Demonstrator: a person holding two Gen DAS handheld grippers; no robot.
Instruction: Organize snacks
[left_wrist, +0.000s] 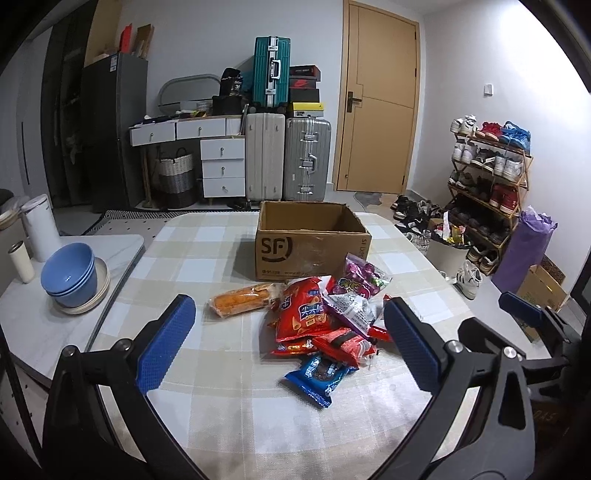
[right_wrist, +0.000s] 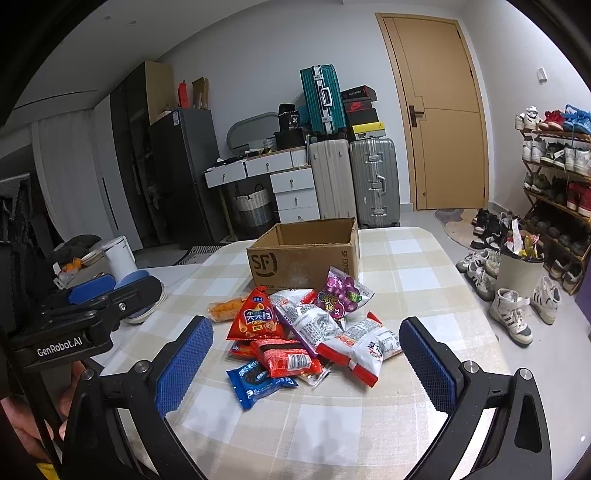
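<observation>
A heap of snack packets (left_wrist: 325, 325) (right_wrist: 306, 332) lies on the checked tablecloth (left_wrist: 207, 406). It holds a red triangular chip bag (right_wrist: 255, 317), a purple grape-candy bag (right_wrist: 341, 293), a blue cookie pack (right_wrist: 258, 380), a white-and-red bag (right_wrist: 364, 349) and an orange packet (left_wrist: 243, 301) at the left. Behind the heap stands an open cardboard box (left_wrist: 310, 240) (right_wrist: 303, 254), seemingly empty. My left gripper (left_wrist: 288, 343) is open, hovering short of the heap. My right gripper (right_wrist: 306, 365) is open too, nothing between its blue pads.
Stacked blue bowls (left_wrist: 72, 277) on a plate and a white cup (left_wrist: 20, 260) stand on a side table at the left. Beyond the table's right edge are loose shoes (right_wrist: 513, 314), a shoe rack (left_wrist: 487, 173) and a bin (right_wrist: 519, 267). Suitcases (left_wrist: 288, 158) and drawers line the back wall.
</observation>
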